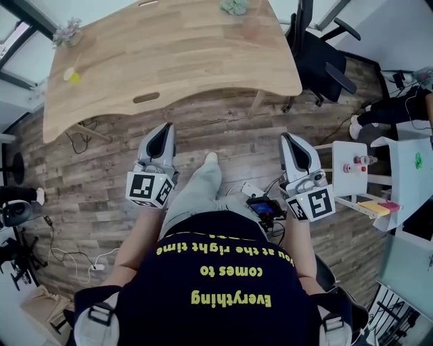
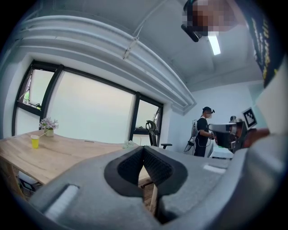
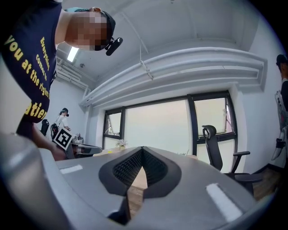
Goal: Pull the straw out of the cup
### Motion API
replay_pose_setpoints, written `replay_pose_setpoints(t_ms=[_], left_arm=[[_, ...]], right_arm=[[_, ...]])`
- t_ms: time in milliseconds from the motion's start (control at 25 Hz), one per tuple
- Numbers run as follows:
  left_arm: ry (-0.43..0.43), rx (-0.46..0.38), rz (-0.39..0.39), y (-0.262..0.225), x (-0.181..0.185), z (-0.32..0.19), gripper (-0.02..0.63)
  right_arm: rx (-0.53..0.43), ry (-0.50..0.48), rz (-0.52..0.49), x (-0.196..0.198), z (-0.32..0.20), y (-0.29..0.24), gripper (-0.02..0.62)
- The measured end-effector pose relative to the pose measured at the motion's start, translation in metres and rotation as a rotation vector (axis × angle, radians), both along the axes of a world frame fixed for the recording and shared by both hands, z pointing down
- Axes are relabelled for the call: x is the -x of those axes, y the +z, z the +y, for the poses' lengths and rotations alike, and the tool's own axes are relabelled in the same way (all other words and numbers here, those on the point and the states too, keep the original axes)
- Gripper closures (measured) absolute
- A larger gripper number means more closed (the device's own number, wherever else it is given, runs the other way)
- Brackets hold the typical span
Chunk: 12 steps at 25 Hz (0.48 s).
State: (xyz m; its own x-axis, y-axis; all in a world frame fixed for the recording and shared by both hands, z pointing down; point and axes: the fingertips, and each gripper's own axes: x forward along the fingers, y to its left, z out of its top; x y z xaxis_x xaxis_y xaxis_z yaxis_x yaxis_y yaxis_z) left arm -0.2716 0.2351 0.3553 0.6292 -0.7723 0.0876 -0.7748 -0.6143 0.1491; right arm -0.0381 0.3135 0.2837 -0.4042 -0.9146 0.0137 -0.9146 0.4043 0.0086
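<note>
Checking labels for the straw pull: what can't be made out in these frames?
- Straw: too small in the head view to tell apart from the yellow cup; in the left gripper view the cup is just as tiny.
- Green object at the table's far edge: cut off by the head view's top edge.
- Cup contents: too far away in every view.

Head view overhead, gripper views level — table (image 1: 169, 61) shared.
</note>
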Motion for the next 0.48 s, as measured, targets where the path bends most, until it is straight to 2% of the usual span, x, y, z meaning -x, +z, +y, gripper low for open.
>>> replay_pose_setpoints(t_ms=[480], left_arm=[[0.023, 0.000, 0.001, -0.004, -0.028, -0.080, 0.606]], right_arm=[[0.009, 0.025, -0.020, -0.024, -0.074, -0.002, 0.589]])
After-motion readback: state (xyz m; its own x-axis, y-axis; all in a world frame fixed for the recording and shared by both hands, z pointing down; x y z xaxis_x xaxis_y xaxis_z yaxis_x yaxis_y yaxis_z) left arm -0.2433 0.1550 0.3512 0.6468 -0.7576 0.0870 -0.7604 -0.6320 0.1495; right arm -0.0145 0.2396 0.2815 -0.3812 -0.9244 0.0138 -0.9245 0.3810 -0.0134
